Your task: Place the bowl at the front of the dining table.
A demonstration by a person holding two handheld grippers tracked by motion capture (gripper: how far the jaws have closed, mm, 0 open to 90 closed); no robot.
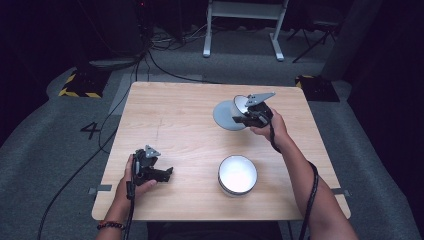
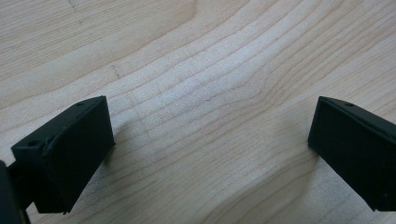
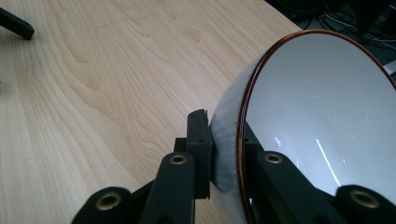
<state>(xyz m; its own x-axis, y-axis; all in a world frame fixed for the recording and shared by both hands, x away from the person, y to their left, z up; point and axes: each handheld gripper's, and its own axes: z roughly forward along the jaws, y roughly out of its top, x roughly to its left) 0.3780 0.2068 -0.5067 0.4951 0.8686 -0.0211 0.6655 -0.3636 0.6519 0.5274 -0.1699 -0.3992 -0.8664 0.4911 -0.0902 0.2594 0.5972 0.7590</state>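
pale wood-grain desk [image 1: 175, 120] on grey carpet [image 1: 60, 145] in a dark room, right hand-held gripper [image 1: 245, 119] clamped on a tilted grey bowl [image 1: 231, 114] rim over the desk's far right, left hand-held gripper [image 1: 162, 175] released, near-left, white bowl [image 1: 238, 174] near front edge

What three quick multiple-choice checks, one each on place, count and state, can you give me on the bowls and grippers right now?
1. Where is the free-standing bowl?
A. Near edge of the table
B. Far left corner
C. On the floor

2. How many bowls are there?
A. One
B. Two
C. Four

3. What is the right gripper doing?
A. Hanging open
B. Clamping the tilted bowl by its rim
C. Holding a cup

Answers: 1 A, it stands by the person's edge. 2 B, one stands, one is held. 3 B, the right gripper view shows jaws either side of the wall; the left gripper is open.
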